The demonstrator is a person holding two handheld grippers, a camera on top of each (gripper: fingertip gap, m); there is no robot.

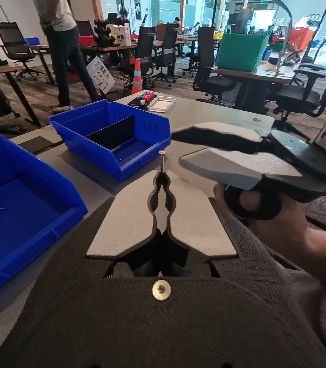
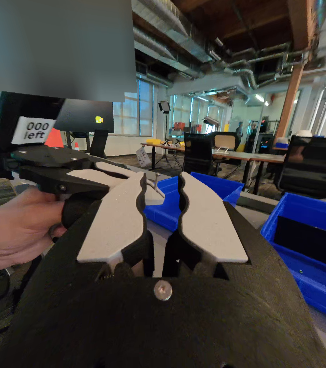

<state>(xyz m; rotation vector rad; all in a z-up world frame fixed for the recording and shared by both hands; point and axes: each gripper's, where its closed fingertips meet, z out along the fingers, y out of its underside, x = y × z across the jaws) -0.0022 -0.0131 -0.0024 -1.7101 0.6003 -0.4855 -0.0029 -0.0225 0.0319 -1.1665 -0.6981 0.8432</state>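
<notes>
left wrist view: left gripper [image 1: 161, 172] pinches upright silver bolt [image 1: 161, 161]; right gripper [image 2: 161, 179] gapes empty.

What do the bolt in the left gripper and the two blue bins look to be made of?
Bolt: likely bare steel; silvery-grey, dull sheen. Near blue bin and far blue bin: apparently moulded plastic; uniform colour, glossy, ribbed walls. The left gripper pinches the bolt's lower end.

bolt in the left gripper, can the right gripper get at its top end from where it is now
Probably yes. The bolt stands up out of the shut left gripper with its nut end bare. The right gripper is open and beside it, with nothing between. The blue bin sits behind, clear of the path.
</notes>
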